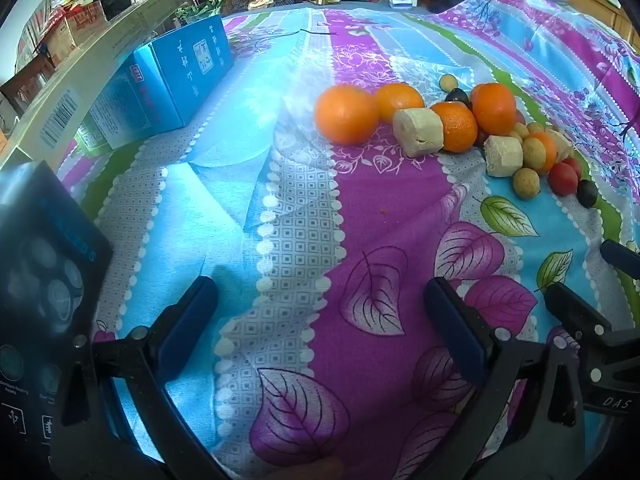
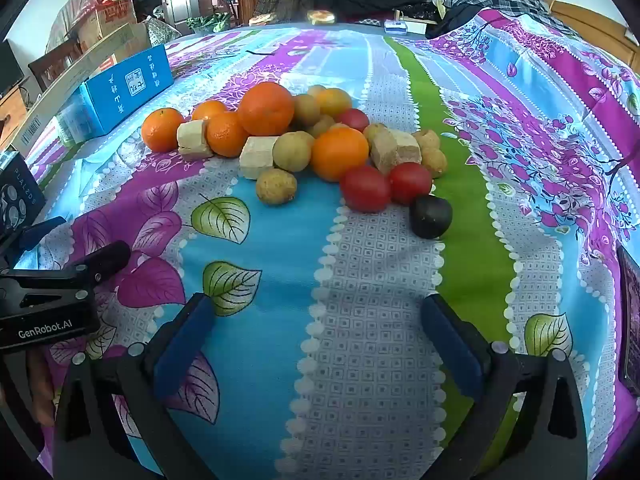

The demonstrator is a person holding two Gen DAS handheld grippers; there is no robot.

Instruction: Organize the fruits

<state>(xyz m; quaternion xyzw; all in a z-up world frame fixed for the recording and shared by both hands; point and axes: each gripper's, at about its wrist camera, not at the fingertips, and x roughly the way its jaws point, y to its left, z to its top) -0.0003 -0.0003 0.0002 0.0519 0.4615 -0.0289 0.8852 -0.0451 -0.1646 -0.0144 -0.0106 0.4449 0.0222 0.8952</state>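
A heap of fruit lies on the patterned cloth: several oranges [image 2: 265, 108] [image 1: 346, 114], pale cut chunks [image 2: 256, 157] [image 1: 418, 132], tan round fruits [image 2: 276, 186], two red tomatoes [image 2: 365, 189] and a dark plum [image 2: 431, 216]. My right gripper [image 2: 316, 328] hangs open just short of the heap, nothing between its blue pads. My left gripper [image 1: 320, 312] is open too, over bare cloth, with the heap ahead and to its right. Each gripper shows at the edge of the other's view.
A blue carton [image 1: 176, 80] [image 2: 120, 92] lies at the left of the cloth beside a long cream box [image 1: 80, 80]. A dark box [image 1: 40, 280] sits at the near left. Cluttered furniture and clothing stand beyond the far edge.
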